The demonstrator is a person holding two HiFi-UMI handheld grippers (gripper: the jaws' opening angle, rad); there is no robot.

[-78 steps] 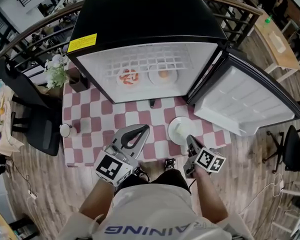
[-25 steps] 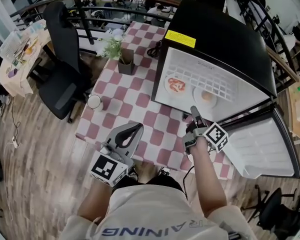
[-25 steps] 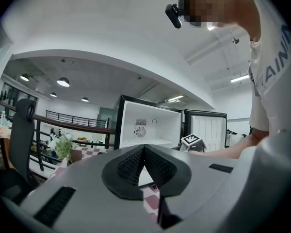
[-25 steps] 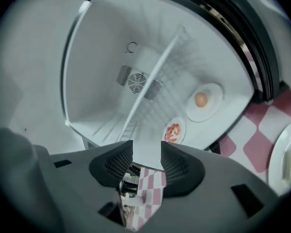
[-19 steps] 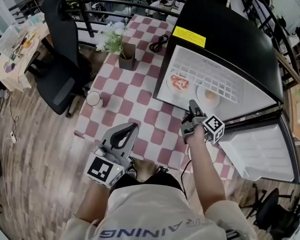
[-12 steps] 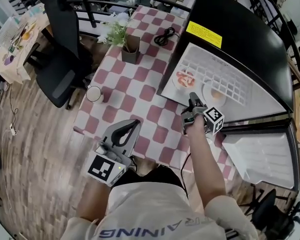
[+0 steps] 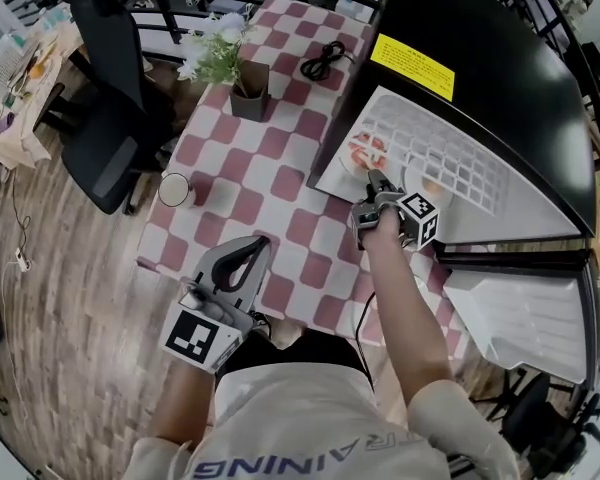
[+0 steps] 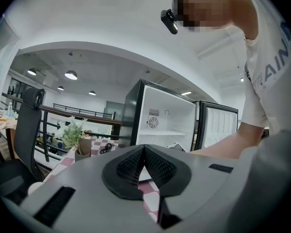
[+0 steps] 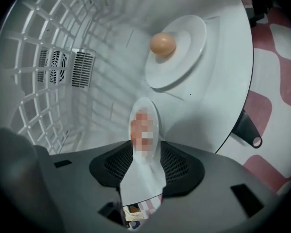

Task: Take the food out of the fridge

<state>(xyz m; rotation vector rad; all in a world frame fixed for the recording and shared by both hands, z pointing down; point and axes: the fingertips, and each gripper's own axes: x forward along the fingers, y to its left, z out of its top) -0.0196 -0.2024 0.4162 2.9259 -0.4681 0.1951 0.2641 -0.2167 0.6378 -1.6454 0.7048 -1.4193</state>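
Right gripper: it was at the front of the open fridge, with its jaws pinching the near rim of the plate with red food. The plate showed edge-on between the pads.
Plate with red food: it was inside the fridge, close to the front edge. Whether it was lifted off the floor could not be told.
Second plate: it was on the fridge floor just beside the first and to its right. A round tan piece of food sat on it.
Left gripper: its jaws were pressed together with nothing between them. It was held low over the near edge of the checkered table, well apart from the fridge.
Fridge door: it was swung wide open on the right.
Also on the table: a cup, a potted plant and a black cable.
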